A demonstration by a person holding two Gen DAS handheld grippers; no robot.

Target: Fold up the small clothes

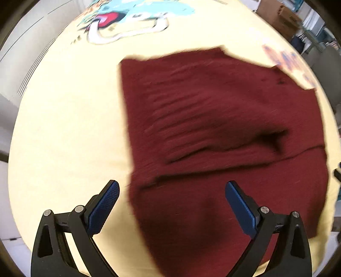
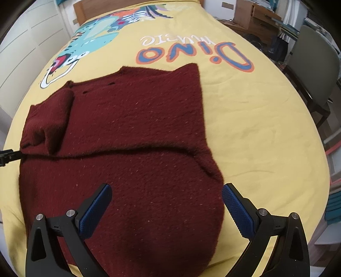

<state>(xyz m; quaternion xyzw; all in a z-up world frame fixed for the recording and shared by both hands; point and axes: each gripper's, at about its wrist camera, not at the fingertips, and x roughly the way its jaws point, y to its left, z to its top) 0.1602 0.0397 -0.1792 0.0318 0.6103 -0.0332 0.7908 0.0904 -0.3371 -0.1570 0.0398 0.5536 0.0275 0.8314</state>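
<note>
A dark red sweater (image 2: 132, 136) lies spread on a bed under a yellow sheet (image 2: 266, 132) printed with a dinosaur (image 2: 96, 32). The left claw (image 1: 171, 202) gapes wide over its left edge, holding nothing. The right claw (image 2: 166, 204) gapes wide and empty over its right edge.

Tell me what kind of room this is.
Probably a child's bedroom: a bed with a yellow dinosaur-print sheet and wooden headboard, a chair beside it, and a maroon sweater laid out on the sheet.
</note>
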